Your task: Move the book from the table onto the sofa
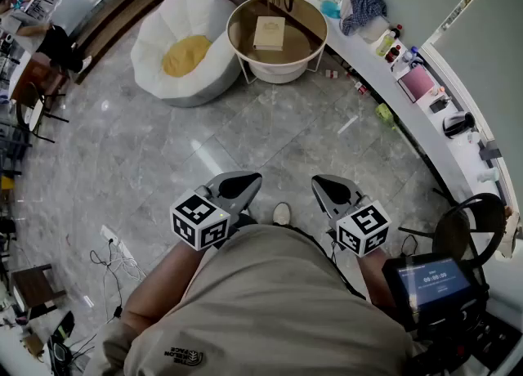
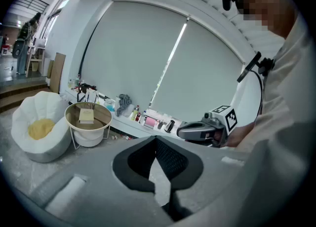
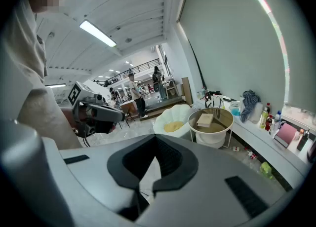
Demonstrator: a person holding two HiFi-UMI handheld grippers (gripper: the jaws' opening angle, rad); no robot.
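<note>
A tan book (image 1: 269,32) lies flat on the round glass-topped table (image 1: 313,15) at the far side of the floor. To the table's left stands the sofa (image 1: 159,35), a white petal-shaped seat with a yellow cushion. My left gripper (image 1: 237,185) and right gripper (image 1: 331,190) are held close to my body, far from the book, both shut and empty. In the left gripper view the book (image 2: 86,116) is small at the left, beside the sofa (image 2: 39,132). The right gripper view has the book (image 3: 205,119) right of centre.
A long white counter (image 1: 409,109) with bottles, a blue cloth and a pink item runs along the wall on the right. A black chair (image 1: 470,223) stands at the right. Cables (image 1: 114,260) lie on the floor at the left. People stand far off in the right gripper view.
</note>
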